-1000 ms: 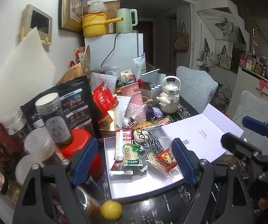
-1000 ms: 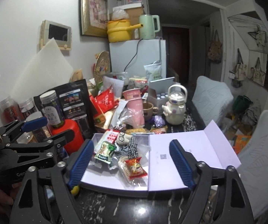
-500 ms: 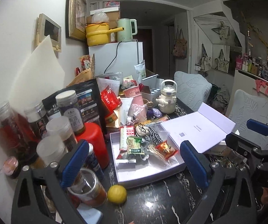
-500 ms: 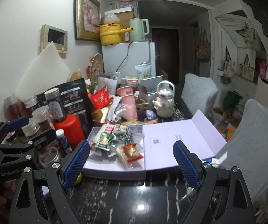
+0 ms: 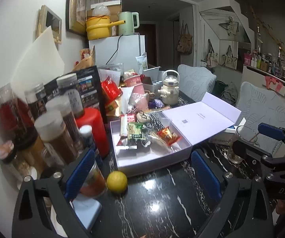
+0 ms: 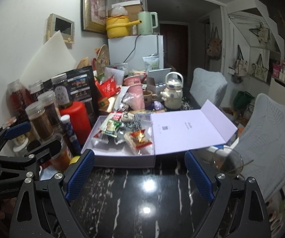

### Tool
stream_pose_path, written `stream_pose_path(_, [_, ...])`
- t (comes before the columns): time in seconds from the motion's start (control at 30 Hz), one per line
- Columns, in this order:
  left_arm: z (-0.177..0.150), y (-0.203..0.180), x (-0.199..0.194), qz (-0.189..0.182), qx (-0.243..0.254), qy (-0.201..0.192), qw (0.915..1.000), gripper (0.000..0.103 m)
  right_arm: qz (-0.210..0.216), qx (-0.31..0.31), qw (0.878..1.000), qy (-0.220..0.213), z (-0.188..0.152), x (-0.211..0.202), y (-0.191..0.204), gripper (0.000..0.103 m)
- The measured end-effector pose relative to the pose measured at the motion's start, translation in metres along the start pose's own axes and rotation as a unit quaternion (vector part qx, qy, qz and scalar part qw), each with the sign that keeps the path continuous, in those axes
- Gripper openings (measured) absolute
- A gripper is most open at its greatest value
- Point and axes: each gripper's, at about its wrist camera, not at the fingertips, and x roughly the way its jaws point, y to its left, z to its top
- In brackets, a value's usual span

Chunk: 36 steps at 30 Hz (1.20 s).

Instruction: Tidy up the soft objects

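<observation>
An open lilac box (image 5: 154, 159) (image 6: 122, 159) stands on the black marble table, its lid (image 5: 200, 119) (image 6: 184, 132) folded out to the right. In it lie a green snack packet (image 5: 135, 131) (image 6: 110, 128), a red snack packet (image 5: 168, 134) (image 6: 140, 137), a striped red-and-white packet (image 5: 125, 123) and a small doll with glasses and a checked body (image 5: 148, 119) (image 6: 130, 118). My left gripper (image 5: 142, 172) is open and empty, in front of the box. My right gripper (image 6: 139, 174) is open and empty, also short of the box. Each gripper shows in the other's view (image 5: 269, 144) (image 6: 23, 140).
Spice jars (image 5: 53, 130) and a red canister (image 5: 92, 127) crowd the left side. A yellow lemon (image 5: 116, 181) lies by the box's front left corner. A glass (image 5: 239, 144) (image 6: 226, 163) stands right of the box. Cups, a white kettle (image 5: 170, 92) and bags fill the back.
Both grippers have pulled back from the box toward the table's near edge, so more bare black tabletop shows in front. Both stay open and empty. The box contents have not moved.
</observation>
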Motion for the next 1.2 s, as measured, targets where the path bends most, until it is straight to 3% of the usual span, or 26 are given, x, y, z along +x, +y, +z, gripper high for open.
stream_pose_path(0.4, [-0.017, 0.004, -0.007, 0.003, -0.014, 0.011, 0.9998, 0.1, 0.005, -0.004, 1.0, 0.012, -0.019, -0.009, 0.006, 0.093])
stream_pose_path(1.2, [-0.02, 0.007, -0.003, 0.012, -0.023, 0.016, 0.9996, 0.1, 0.008, -0.009, 1.0, 0.014, -0.021, -0.012, 0.01, 0.093])
